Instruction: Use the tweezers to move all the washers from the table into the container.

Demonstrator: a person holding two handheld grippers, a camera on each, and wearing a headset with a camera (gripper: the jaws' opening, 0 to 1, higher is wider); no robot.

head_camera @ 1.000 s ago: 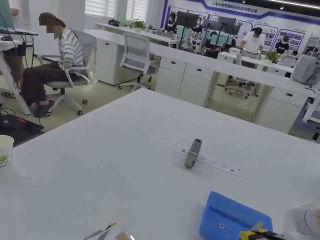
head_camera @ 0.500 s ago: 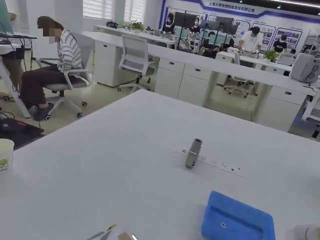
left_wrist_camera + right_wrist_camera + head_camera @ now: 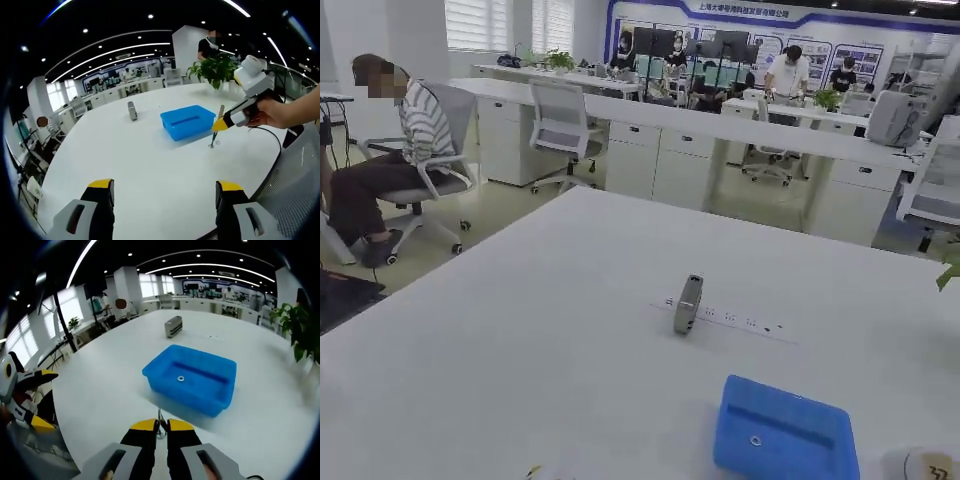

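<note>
Right gripper view: tweezers (image 3: 159, 416) pinched in right claw (image 3: 161, 425).

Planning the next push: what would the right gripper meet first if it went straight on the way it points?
Probably the near wall of the blue container, just beyond the tweezers that the right gripper holds; depth is unclear.

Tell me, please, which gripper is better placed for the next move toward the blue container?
Right, probably. The right gripper is shut on the tweezers, whose tips point down at the table beside the blue container. The left gripper is open, holds nothing and sits farther back.
</note>
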